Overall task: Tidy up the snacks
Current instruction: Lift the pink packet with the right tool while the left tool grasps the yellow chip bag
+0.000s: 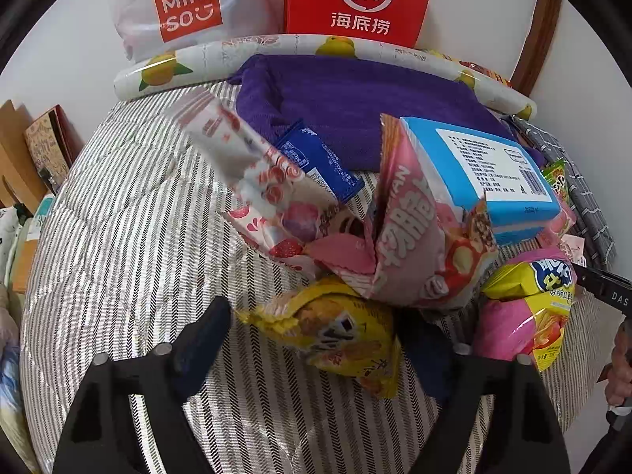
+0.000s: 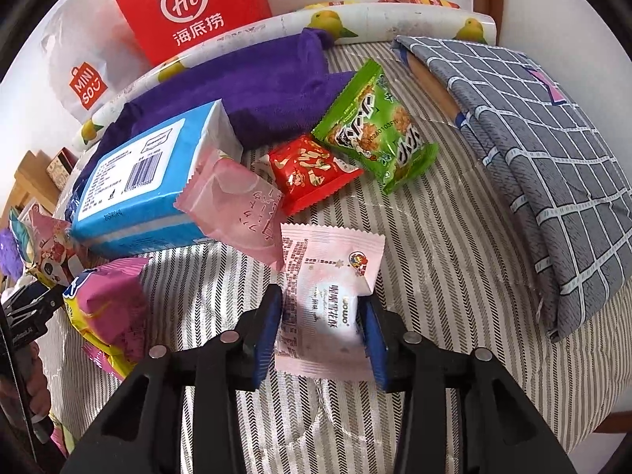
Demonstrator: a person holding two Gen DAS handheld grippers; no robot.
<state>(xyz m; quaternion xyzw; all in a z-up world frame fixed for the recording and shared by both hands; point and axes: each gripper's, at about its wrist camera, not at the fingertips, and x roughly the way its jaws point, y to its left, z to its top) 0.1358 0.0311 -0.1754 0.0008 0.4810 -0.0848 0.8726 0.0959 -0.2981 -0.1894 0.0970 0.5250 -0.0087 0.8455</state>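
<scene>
A heap of snack packets lies on a striped cloth (image 1: pixel 118 237). My left gripper (image 1: pixel 320 324) is open and straddles a yellow packet (image 1: pixel 347 339). Its left pad stands clear of the packet and its right pad is half hidden behind it. Behind the packet lean a big pink bag (image 1: pixel 410 245), a white strawberry packet (image 1: pixel 256 181) and a light blue box (image 1: pixel 482 173). My right gripper (image 2: pixel 320 328) has its blue pads against both sides of a pale pink packet (image 2: pixel 328 276) low over the cloth. Red (image 2: pixel 312 173) and green (image 2: pixel 375 126) packets lie beyond it.
A purple towel (image 1: pixel 355 110), a red paper bag (image 1: pixel 355 0) and a white Miniso bag (image 1: pixel 185 8) stand at the back by the wall. A folded grey checked cloth (image 2: pixel 533 138) fills the right side. A pink-and-yellow packet (image 2: pixel 106 300) lies between the two grippers.
</scene>
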